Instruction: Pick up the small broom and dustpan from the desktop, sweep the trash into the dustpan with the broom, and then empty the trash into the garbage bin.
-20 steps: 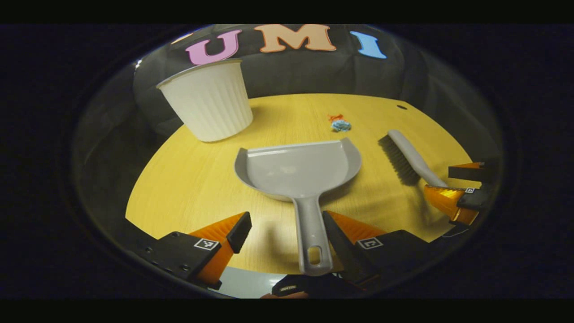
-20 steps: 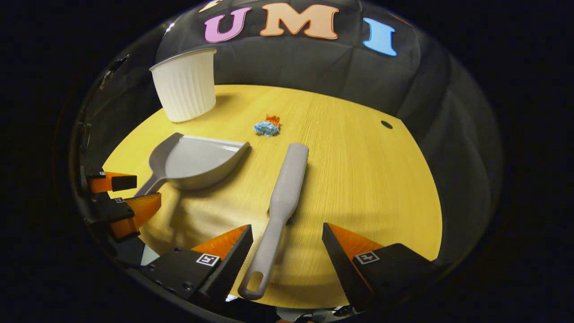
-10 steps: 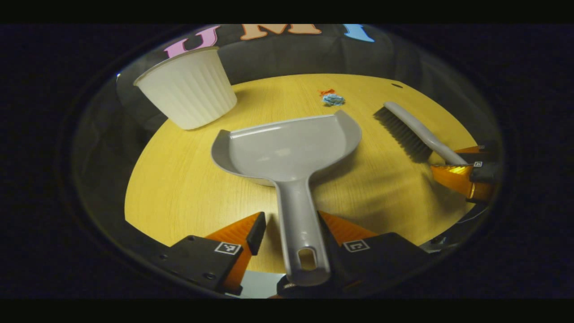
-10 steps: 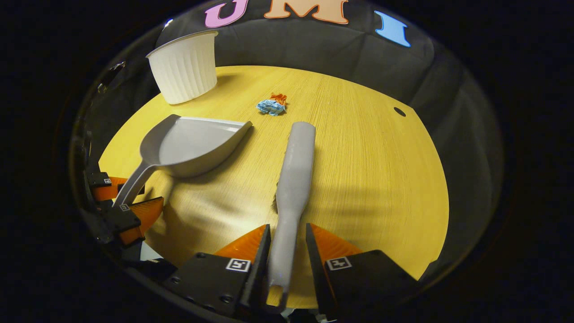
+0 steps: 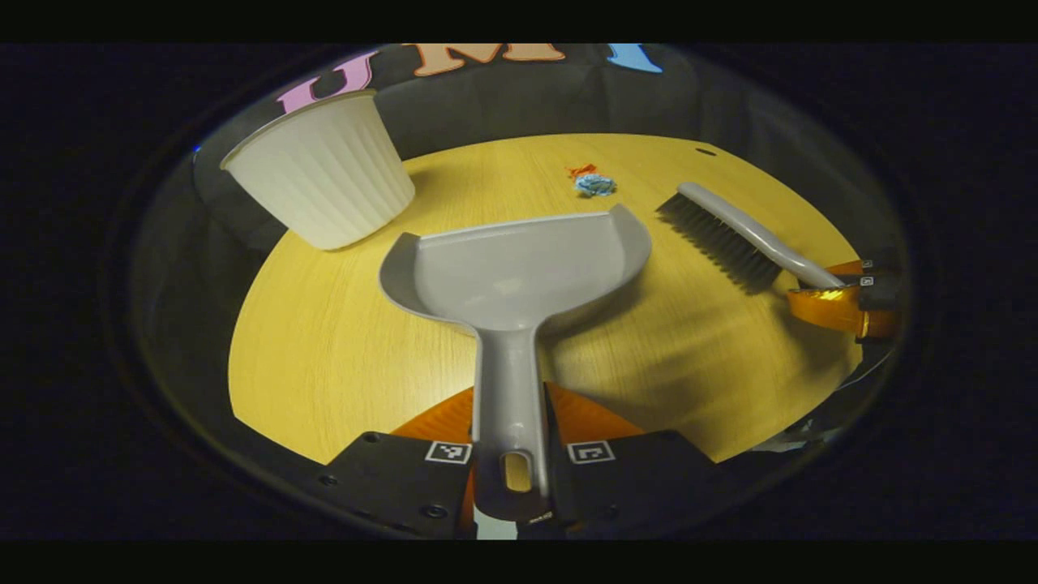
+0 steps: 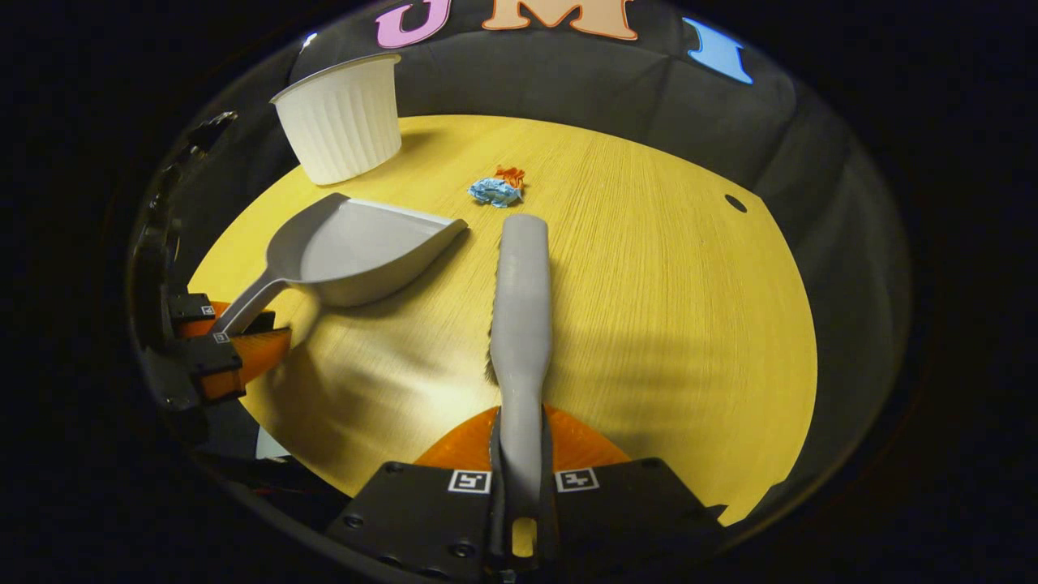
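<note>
White ribbed plastic marks the garbage bin at the far left of the yellow wood-grain desktop, standing upright near the table's back edge. Next to the right, in the left gripper view, the grey dustpan sits with its open lip facing the back of the table, and the left gripper has both fingers pressed against the dustpan's handle, closed down to the width of that handle. Farther right and back lies the trash, a crumpled blue scrap with a small orange-red one touching it, just beyond the pan's lip and apart from it. Right again is the small broom, bristles down; in the right gripper view the right gripper is clamped on its handle from both sides, the brush head pointing toward the scraps. By my reading, the pickup step is done or nearly so, though whether either tool is clear of the wood I cannot tell; sweeping and emptying into the bin remain. No brand or legible label appears on the bin, pan or broom; the fingers carry only small square coded markers.
</note>
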The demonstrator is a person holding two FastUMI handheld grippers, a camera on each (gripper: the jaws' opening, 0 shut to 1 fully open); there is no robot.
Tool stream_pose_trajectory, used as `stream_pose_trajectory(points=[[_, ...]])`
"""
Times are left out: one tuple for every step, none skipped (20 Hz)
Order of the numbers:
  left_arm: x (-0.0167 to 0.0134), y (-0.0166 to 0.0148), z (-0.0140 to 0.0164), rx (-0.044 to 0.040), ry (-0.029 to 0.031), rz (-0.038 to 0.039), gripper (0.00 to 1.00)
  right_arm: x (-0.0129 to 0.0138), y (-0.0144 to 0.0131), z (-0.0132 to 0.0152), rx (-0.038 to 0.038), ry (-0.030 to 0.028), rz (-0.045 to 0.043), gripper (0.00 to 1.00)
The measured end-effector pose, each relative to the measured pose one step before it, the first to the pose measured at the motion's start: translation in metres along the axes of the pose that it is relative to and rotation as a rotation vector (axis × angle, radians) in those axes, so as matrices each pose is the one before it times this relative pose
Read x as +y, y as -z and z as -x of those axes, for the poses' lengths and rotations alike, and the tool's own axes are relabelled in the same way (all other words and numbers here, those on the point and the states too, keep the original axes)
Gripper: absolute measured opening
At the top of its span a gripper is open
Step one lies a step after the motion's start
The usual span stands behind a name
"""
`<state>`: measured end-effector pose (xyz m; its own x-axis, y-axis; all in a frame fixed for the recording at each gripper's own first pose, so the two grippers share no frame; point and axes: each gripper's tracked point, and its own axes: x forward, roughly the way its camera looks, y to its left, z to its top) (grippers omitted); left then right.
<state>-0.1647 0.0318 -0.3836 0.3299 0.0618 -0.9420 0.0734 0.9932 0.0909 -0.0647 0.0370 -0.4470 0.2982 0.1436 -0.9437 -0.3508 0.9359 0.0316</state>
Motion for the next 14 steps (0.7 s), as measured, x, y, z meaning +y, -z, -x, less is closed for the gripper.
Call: stream_pose_trajectory(points=[[0.00165, -0.00542, 0.00257, -0.01081, 0.01272, -0.00185, 0.28, -0.00540, -0.00904, 0.00115, -0.03319, 0.01210, -0.00730, 0.13], [-0.00069, -0.00673, -0.00107, -0.00346, 0.01833, -0.00548, 0.29, -0.00342, -0.00898, -0.00139, -0.01218, 0.01136, -0.00420, 0.13], [0.00169, -0.00817, -0.00058, -0.02516, 0.00712, -0.00304, 0.28, -0.00503, -0.00760, -0.00159, -0.01513, 0.00946, -0.00626, 0.13], [0.00297, -0.00441, -0.00143, -0.00201, -0.00447, -0.01627, 0.28, -0.00565, -0.00868, -0.00349, -0.00997, 0.00948, -0.00099, 0.13], [0.00256, -0.00615, -0.00170, -0.01091, -0.00019, -0.02182, 0.28, -0.00663, -0.00752, -0.00658, -0.00695, 0.01097, 0.00473, 0.13], [0.00169, -0.00404, -0.00223, -0.01091, 0.00186, -0.02196, 0.29, -0.00599, -0.01011, -0.00606, -0.01526, 0.01018, 0.00210, 0.13], [0.00111, -0.00161, -0.00046, -0.00146, 0.00239, -0.01999, 0.29, -0.00551, -0.00889, -0.00698, 0.00035, 0.00697, 0.00645, 0.13], [0.00011, -0.00206, -0.00144, -0.00116, 0.00825, -0.01845, 0.28, -0.00596, -0.00927, -0.00679, -0.00535, 0.00825, 0.00651, 0.13], [-0.00080, -0.00152, -0.00235, -0.00086, 0.01030, -0.01536, 0.28, -0.00644, -0.00945, -0.00554, -0.00764, 0.00853, 0.00680, 0.13], [-0.00048, -0.00059, -0.00188, 0.00420, 0.00671, -0.01912, 0.29, -0.00463, -0.00820, -0.00646, -0.00254, 0.00808, 0.01039, 0.13], [-0.00199, 0.00024, -0.00293, 0.00240, 0.00870, -0.01915, 0.28, -0.00258, -0.00634, -0.00949, 0.00016, 0.00635, 0.01348, 0.13], [-0.00159, 0.00175, -0.00315, 0.00703, 0.00655, -0.01687, 0.28, -0.00366, -0.01014, -0.00805, -0.00742, 0.00369, 0.01411, 0.13], [-0.00113, 0.00408, -0.00289, 0.01188, 0.00169, -0.02008, 0.28, -0.00237, -0.00607, -0.00983, 0.00602, -0.00275, 0.01981, 0.13], [-0.00002, -0.00042, -0.00033, -0.00555, 0.00086, -0.01989, 0.29, -0.00118, -0.00526, -0.01024, 0.01456, -0.00439, 0.01986, 0.13]])
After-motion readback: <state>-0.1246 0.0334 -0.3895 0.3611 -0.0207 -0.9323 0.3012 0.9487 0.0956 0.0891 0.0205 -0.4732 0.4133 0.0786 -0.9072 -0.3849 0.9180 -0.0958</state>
